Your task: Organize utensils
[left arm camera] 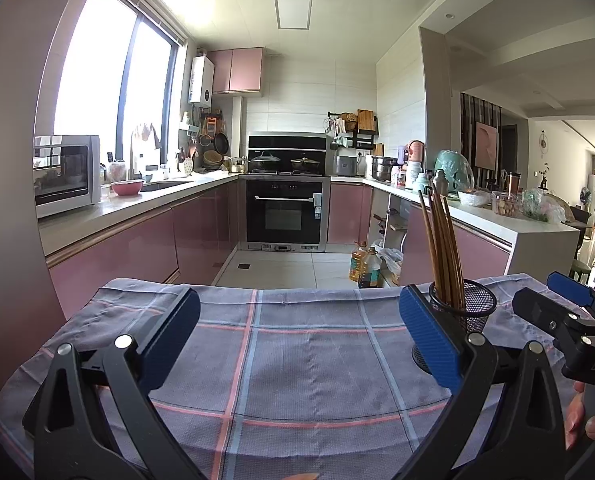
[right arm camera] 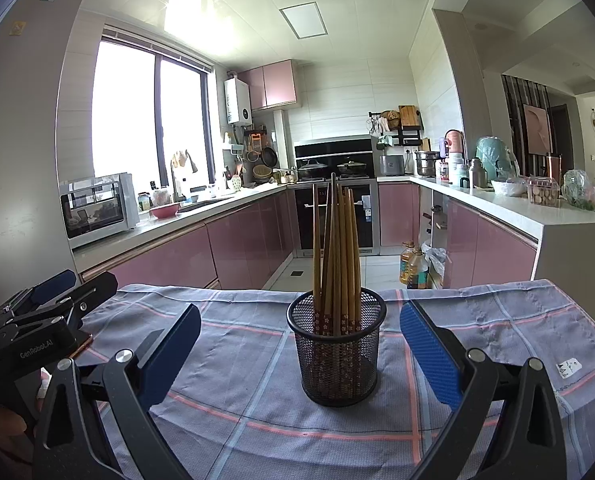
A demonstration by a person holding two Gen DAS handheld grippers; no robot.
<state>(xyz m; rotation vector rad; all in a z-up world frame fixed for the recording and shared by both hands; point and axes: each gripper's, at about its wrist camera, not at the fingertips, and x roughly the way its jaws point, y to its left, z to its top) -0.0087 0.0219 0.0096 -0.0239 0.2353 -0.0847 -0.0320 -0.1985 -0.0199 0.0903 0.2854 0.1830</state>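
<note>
A black mesh holder [right arm camera: 337, 356] stands upright on the checked cloth [right arm camera: 257, 392] with several wooden chopsticks [right arm camera: 337, 256] standing in it. My right gripper [right arm camera: 301, 344] is open and empty, its blue pads either side of the holder and nearer the camera. In the left wrist view the holder [left arm camera: 467, 312] with the chopsticks [left arm camera: 443, 248] sits just behind my right pad. My left gripper [left arm camera: 297, 332] is open and empty over bare cloth [left arm camera: 297, 360]. The right gripper [left arm camera: 557, 312] shows at the right edge there; the left gripper [right arm camera: 49, 296] shows at the left edge of the right wrist view.
The cloth-covered table ends at a far edge [right arm camera: 257, 292] with kitchen floor beyond. Pink cabinets and a counter with a microwave [right arm camera: 97, 208] run on the left; a cluttered counter [right arm camera: 517, 200] on the right. Oil bottles [right arm camera: 413, 268] stand on the floor.
</note>
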